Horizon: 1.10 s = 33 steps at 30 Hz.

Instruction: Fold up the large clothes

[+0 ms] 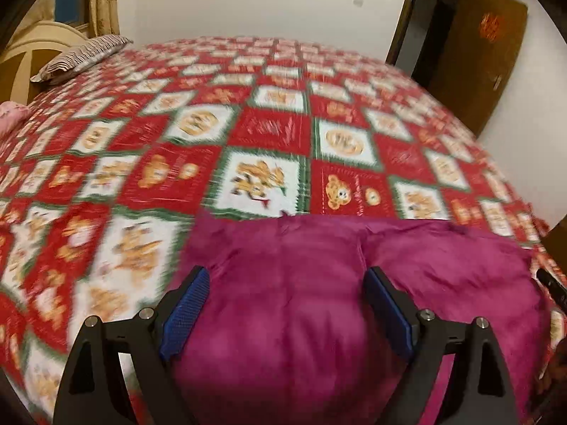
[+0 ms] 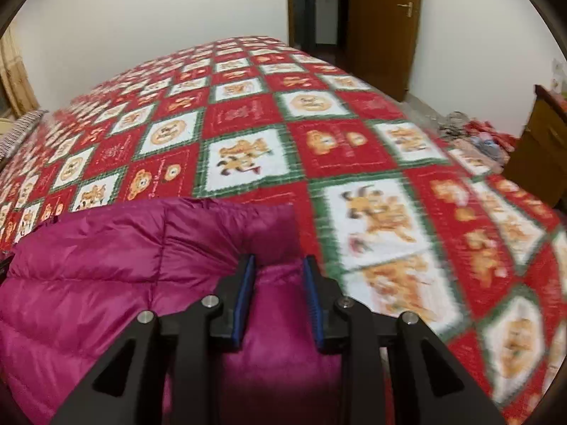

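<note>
A puffy magenta down jacket [image 1: 283, 318] lies on the bed at the near edge, bunched into a thick bundle. My left gripper [image 1: 286, 272] hovers over its middle with the blue pads [image 1: 187, 304] spread wide and their faces bare; the jacket bulges between and under them. In the right wrist view the jacket [image 2: 106, 283] fills the lower left. My right gripper [image 2: 279, 260] stands at its right end, the pads [image 2: 244, 294] close together with a fold of magenta fabric pinched between them.
A red, white and green checked bedspread [image 1: 269, 131] covers the whole bed. A striped pillow [image 1: 81, 56] and a pink item [image 1: 10, 113] lie at the far left. A brown door [image 2: 382, 17] stands beyond the bed. A clothes heap [image 2: 475, 134] and a wooden cabinet [image 2: 542, 141] are at the right.
</note>
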Each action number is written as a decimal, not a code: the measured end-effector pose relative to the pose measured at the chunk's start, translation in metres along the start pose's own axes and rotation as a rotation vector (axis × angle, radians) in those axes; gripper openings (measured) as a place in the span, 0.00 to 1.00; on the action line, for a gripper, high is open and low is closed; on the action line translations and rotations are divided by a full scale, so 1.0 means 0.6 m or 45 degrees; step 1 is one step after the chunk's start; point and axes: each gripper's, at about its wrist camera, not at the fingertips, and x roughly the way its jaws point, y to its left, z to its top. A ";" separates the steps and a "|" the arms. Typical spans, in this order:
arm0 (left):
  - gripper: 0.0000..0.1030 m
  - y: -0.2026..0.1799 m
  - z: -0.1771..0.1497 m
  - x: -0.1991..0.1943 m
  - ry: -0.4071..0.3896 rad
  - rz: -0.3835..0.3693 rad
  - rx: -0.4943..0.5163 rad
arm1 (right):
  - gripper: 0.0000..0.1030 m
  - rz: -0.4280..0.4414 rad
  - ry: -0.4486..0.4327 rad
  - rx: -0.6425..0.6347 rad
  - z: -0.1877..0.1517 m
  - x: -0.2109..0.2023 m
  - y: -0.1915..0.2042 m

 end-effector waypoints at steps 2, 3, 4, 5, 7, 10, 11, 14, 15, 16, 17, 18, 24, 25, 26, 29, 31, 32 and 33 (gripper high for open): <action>0.86 0.019 -0.019 -0.048 -0.044 0.007 -0.006 | 0.29 0.013 -0.099 -0.023 -0.003 -0.060 0.005; 0.86 0.027 -0.029 -0.065 -0.059 0.013 -0.012 | 0.29 0.027 -0.116 -0.051 -0.007 -0.084 0.013; 0.86 0.038 -0.046 -0.089 -0.080 0.016 -0.031 | 0.29 0.056 -0.128 -0.079 -0.012 -0.106 0.024; 0.86 0.048 -0.062 -0.108 -0.096 0.012 -0.054 | 0.29 0.110 -0.142 -0.112 -0.023 -0.133 0.042; 0.86 0.060 -0.087 -0.130 -0.112 0.013 -0.086 | 0.29 0.185 -0.153 -0.157 -0.049 -0.169 0.074; 0.86 0.072 -0.136 -0.150 -0.107 0.079 -0.135 | 0.29 0.287 -0.130 -0.227 -0.091 -0.180 0.134; 0.86 0.074 -0.151 -0.152 -0.093 0.096 -0.148 | 0.28 0.297 -0.123 -0.260 -0.106 -0.178 0.154; 0.86 0.079 -0.191 -0.163 -0.097 0.131 -0.197 | 0.24 0.310 -0.098 -0.306 -0.136 -0.162 0.195; 0.86 0.082 -0.199 -0.164 -0.099 0.129 -0.214 | 0.24 0.315 -0.094 -0.309 -0.143 -0.157 0.202; 0.86 0.085 -0.204 -0.164 -0.098 0.129 -0.225 | 0.24 0.309 -0.090 -0.319 -0.149 -0.150 0.208; 0.86 0.087 -0.209 -0.160 -0.084 0.128 -0.242 | 0.24 0.296 -0.087 -0.335 -0.153 -0.141 0.214; 0.86 0.089 -0.215 -0.154 -0.058 0.114 -0.274 | 0.24 0.282 -0.082 -0.350 -0.158 -0.134 0.219; 0.86 0.082 -0.246 -0.143 -0.057 -0.049 -0.435 | 0.24 0.261 -0.051 -0.341 -0.180 -0.104 0.220; 0.86 0.079 -0.247 -0.141 -0.056 -0.058 -0.440 | 0.24 0.249 -0.059 -0.361 -0.185 -0.101 0.223; 0.86 0.072 -0.247 -0.140 -0.069 -0.049 -0.431 | 0.24 0.239 -0.069 -0.378 -0.189 -0.101 0.226; 0.87 0.055 -0.241 -0.130 -0.094 -0.037 -0.400 | 0.24 0.247 -0.075 -0.372 -0.192 -0.100 0.223; 0.87 0.046 -0.233 -0.120 -0.103 -0.116 -0.431 | 0.24 0.271 -0.072 -0.349 -0.191 -0.099 0.216; 0.88 0.045 -0.229 -0.115 -0.104 -0.135 -0.442 | 0.24 0.279 -0.073 -0.342 -0.191 -0.098 0.215; 0.88 0.039 -0.222 -0.107 -0.111 -0.159 -0.449 | 0.24 0.285 -0.073 -0.336 -0.191 -0.098 0.214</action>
